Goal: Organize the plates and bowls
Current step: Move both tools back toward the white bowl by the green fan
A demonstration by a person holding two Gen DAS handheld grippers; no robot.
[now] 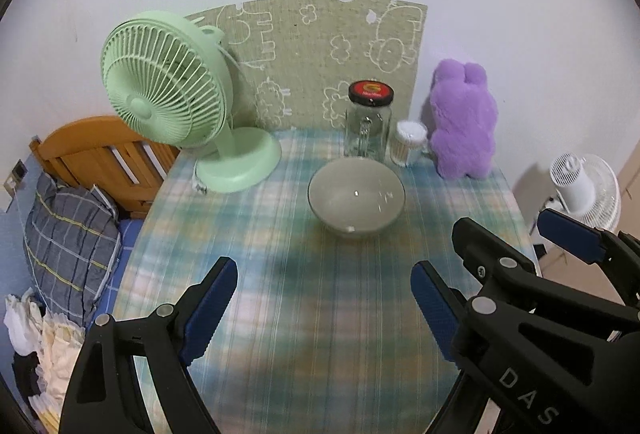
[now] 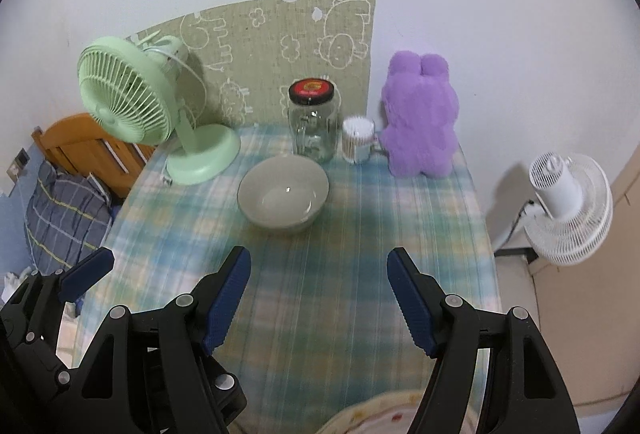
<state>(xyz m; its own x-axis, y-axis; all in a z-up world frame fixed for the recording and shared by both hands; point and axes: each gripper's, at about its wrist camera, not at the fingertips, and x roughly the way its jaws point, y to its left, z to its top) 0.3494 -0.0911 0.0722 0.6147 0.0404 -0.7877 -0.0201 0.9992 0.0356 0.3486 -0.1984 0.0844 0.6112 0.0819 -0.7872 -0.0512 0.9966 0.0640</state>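
Observation:
A grey bowl point(image 1: 356, 197) sits upright and empty on the plaid tablecloth point(image 1: 300, 314), toward the back; it also shows in the right wrist view point(image 2: 283, 195). My left gripper point(image 1: 324, 298) is open and empty, above the cloth in front of the bowl. My right gripper point(image 2: 318, 294) is open and empty, hovering in front and right of the bowl; it shows at the right of the left wrist view point(image 1: 500, 246). A patterned plate edge point(image 2: 384, 414) lies at the table's near edge, below the right gripper.
A green desk fan point(image 1: 176, 105) stands back left. A glass jar with black lid point(image 1: 368, 121), a cup of cotton swabs point(image 1: 408, 143) and a purple plush toy point(image 1: 464, 121) stand behind the bowl. A white floor fan point(image 2: 568, 201) stands right of the table, a bed point(image 1: 72, 218) left.

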